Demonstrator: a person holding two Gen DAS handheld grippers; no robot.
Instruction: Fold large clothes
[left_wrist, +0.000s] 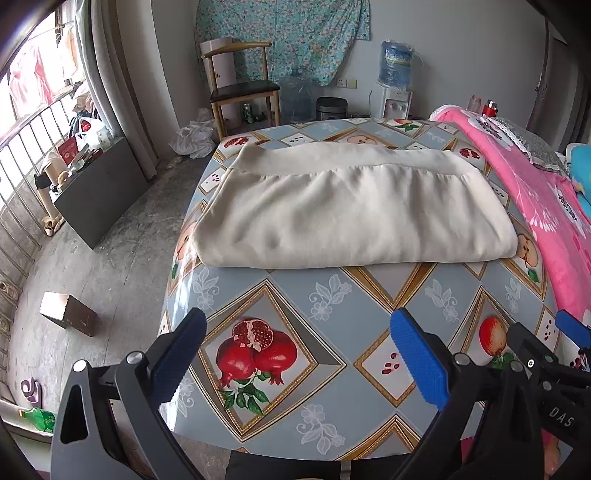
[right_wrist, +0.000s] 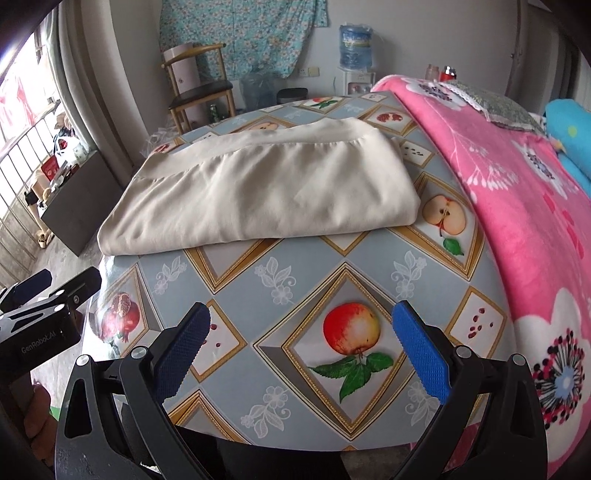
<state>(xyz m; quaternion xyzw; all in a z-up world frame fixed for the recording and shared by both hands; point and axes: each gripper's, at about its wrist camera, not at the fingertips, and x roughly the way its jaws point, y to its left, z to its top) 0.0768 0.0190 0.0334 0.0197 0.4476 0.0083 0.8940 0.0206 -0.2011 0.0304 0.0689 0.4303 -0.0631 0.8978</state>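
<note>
Both tongs (left_wrist: 297, 360) (right_wrist: 301, 356) agape, empty; folded garment (left_wrist: 351, 214) well beyond.

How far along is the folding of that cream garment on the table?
Looks nearly done: the cream garment lies folded into a flat rectangle on the table. Nothing is in hand; the left gripper and right gripper are open and clear of it. At most, another fold remains.

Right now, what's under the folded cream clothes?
The folded cream clothes lie on the fruit-pattern tablecloth. Its pictures show around them; whatever is directly beneath is covered.
</note>
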